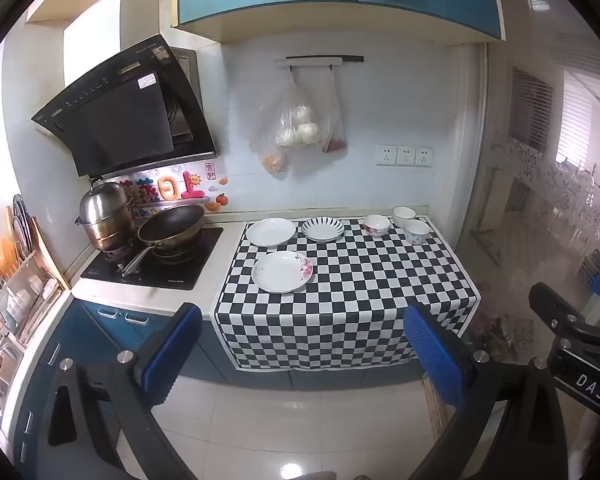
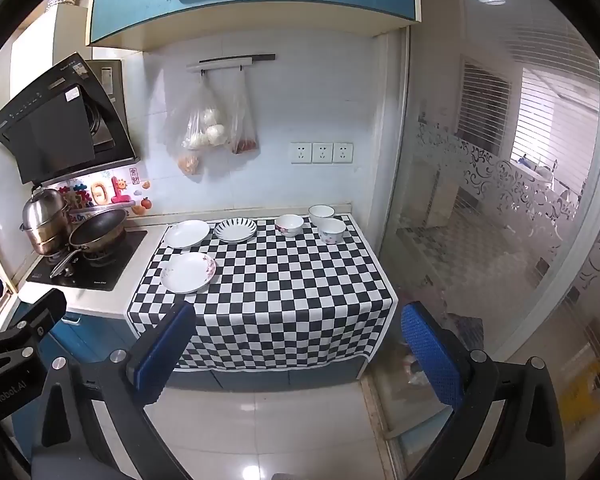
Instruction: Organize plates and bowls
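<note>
Currently both the left gripper (image 1: 300,354) and right gripper (image 2: 300,350) hang released and empty, well short of the checked cloth (image 1: 352,300), so best approach the near flowered plate (image 1: 282,271) low, catching its rim, bowls (image 1: 417,231) waiting far right.

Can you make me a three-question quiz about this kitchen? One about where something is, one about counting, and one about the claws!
1. Where is the pan?
A. on the stove
B. on the checkered cloth
C. on the floor

2. How many bowls are there?
A. one
B. three
C. five

3. How is the left claw?
A. shut on a plate
B. shut on a bowl
C. open, holding nothing

Answers:
1 A, it sits on the stove beside the pot.
2 B, three bowls cluster at the cloth's far right.
3 C, its blue pads stand wide apart.
</note>
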`<state>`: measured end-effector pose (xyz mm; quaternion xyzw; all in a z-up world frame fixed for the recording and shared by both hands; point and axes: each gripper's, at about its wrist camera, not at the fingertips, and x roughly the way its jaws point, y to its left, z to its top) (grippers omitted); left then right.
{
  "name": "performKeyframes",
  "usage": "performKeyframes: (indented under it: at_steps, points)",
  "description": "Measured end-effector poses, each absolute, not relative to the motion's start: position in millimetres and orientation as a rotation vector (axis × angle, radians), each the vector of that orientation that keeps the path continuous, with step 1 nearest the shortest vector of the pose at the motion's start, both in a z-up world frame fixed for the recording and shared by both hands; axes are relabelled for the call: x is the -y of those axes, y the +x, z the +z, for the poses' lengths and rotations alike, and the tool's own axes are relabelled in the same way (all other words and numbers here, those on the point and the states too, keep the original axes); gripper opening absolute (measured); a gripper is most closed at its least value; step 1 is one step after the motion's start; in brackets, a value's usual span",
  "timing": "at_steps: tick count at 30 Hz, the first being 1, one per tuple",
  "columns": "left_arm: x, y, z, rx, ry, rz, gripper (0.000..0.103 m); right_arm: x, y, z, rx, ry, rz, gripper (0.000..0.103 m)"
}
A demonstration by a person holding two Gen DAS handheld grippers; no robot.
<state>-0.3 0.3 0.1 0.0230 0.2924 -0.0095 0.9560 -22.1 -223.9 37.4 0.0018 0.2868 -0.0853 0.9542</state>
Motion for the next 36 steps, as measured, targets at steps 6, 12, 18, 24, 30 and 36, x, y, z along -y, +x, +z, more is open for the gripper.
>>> performKeyframes:
  at_steps: [6, 12, 18, 24, 30, 36]
  points:
    - [-1, 2, 0, -0.598, 0.046, -0.025, 0.103, 224, -22, 38, -0.586, -0.003, -0.179, 0.103]
    - [-3, -1, 3, -0.591, 0.04, -0.038, 0.103, 228, -23, 45, -0.584, -0.007, -0.189, 0.103]
    - [1, -2, 4, -0.591, 0.046, -0.047, 0.103, 224, -27, 46, -0.579, -0.008, -0.197, 0.103]
    - [4, -5, 6, -0.586, 0.046, -0.047, 0.103, 224, -28, 44, -0.575, -0.007, -0.19, 0.103]
    - [6, -9, 6, -0.578, 0.046, -0.041, 0.103, 224, -30, 43, -0.573, -0.003, -0.189, 0.103]
    - [5, -10, 5, -0.579, 0.046, -0.041, 0.103, 224, -30, 42, -0.579, -0.005, -0.187, 0.103]
